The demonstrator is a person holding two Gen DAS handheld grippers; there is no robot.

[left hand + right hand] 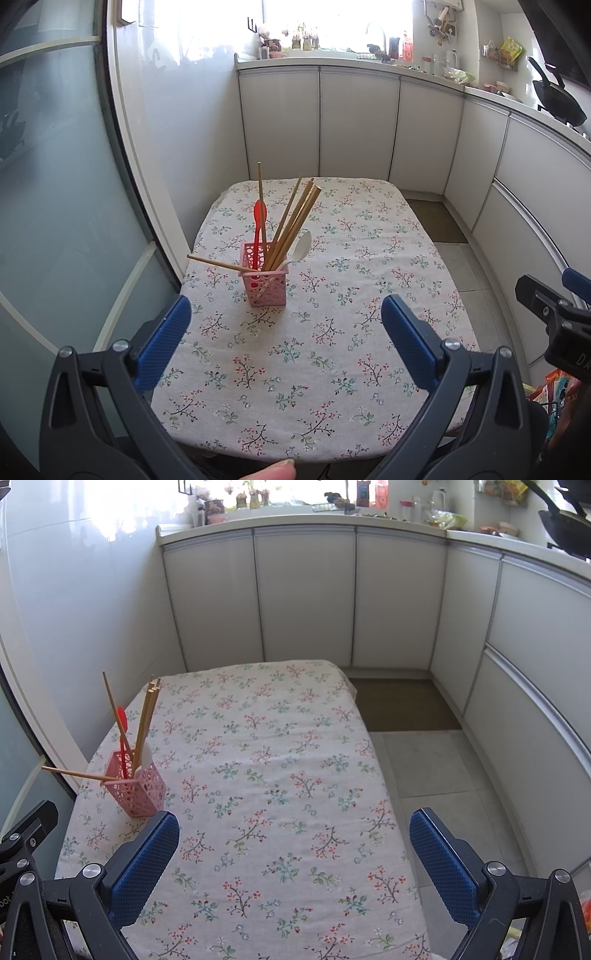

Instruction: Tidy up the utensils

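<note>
A pink perforated utensil holder [264,286] [136,792] stands upright on the floral tablecloth [332,295] [277,775], left of centre. Inside it are several wooden chopsticks [293,221] [146,720], a red spoon [258,225] [122,731] and a white spoon [300,248] [145,757]. One chopstick [212,262] [74,772] lies tilted over the holder's left rim. My left gripper [286,306] is open, held back from the holder with nothing between its fingers. My right gripper [294,821] is open and empty over the table's near right part; its body [554,314] shows at the right edge.
White kitchen cabinets [306,594] curve around the far and right sides, with a cluttered counter and a black wok [557,99]. A glass sliding door [55,184] stands close on the left. A brown mat [402,705] lies on the tiled floor beyond the table. A fingertip [273,470] shows at the bottom.
</note>
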